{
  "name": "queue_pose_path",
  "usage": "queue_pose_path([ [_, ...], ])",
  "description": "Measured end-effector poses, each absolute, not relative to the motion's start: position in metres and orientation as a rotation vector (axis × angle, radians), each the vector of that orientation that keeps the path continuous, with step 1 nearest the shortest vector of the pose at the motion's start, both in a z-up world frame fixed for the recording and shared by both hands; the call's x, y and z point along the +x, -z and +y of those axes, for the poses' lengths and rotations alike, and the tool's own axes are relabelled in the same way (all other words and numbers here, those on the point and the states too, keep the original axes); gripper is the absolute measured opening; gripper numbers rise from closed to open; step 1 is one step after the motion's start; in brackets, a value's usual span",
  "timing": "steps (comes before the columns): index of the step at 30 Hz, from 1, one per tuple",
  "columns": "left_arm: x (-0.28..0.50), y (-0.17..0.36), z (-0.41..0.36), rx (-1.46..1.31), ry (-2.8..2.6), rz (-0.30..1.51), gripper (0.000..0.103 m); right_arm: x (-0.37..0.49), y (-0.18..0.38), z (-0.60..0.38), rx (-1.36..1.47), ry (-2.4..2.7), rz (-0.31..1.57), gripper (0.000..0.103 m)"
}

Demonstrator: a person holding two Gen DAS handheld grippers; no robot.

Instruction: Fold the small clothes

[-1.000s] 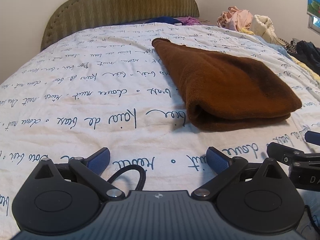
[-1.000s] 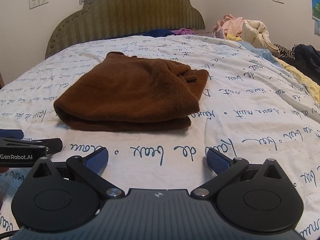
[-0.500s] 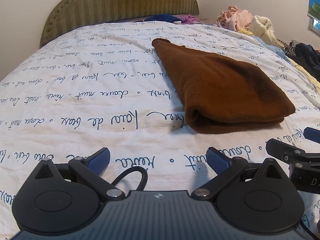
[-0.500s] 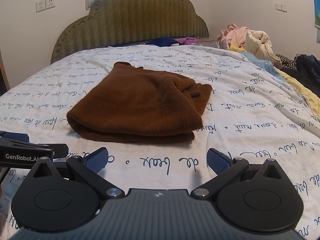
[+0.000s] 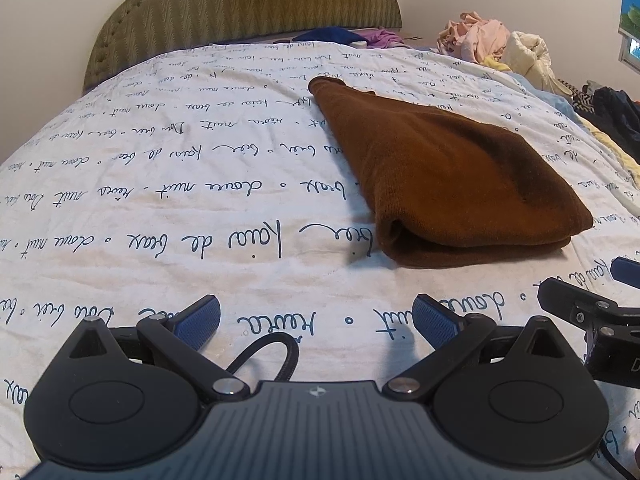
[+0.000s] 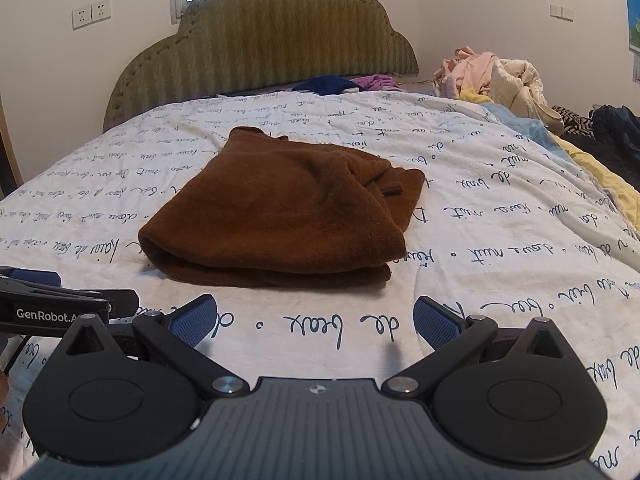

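Observation:
A brown knitted garment [image 5: 444,176] [image 6: 280,216] lies folded on the white bedspread with blue handwriting. My left gripper [image 5: 316,318] hovers open just short of its near left corner, nothing between the blue pads. Straight before the garment's near folded edge, my right gripper [image 6: 314,320] is also open and empty. Each gripper shows at the other view's edge: the right one [image 5: 600,312] at the lower right, the left one [image 6: 60,304] at the lower left.
A green padded headboard [image 6: 280,48] closes the far end of the bed. Blue and purple clothes [image 6: 344,82] lie below it. A heap of pink and cream laundry [image 6: 492,76] and dark clothes [image 6: 612,124] fill the right side. White bedspread [image 5: 160,200] stretches left of the garment.
Both grippers have drawn back and risen slightly from the folded garment, which now sits a little farther off in both views. The garment itself has not moved.

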State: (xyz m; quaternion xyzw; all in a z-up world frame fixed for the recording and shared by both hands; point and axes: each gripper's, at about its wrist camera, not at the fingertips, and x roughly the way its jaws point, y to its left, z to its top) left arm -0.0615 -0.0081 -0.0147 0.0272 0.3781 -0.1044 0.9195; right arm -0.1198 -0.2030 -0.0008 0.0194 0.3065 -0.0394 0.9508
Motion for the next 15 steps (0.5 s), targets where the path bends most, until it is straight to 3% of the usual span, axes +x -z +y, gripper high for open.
queue_pose_path([
  [15, -0.0616, 0.0128, -0.0075, 0.061, 0.191, 0.775, 0.103, -0.1212, -0.0002, -0.2036, 0.049, 0.078, 0.621, 0.103],
])
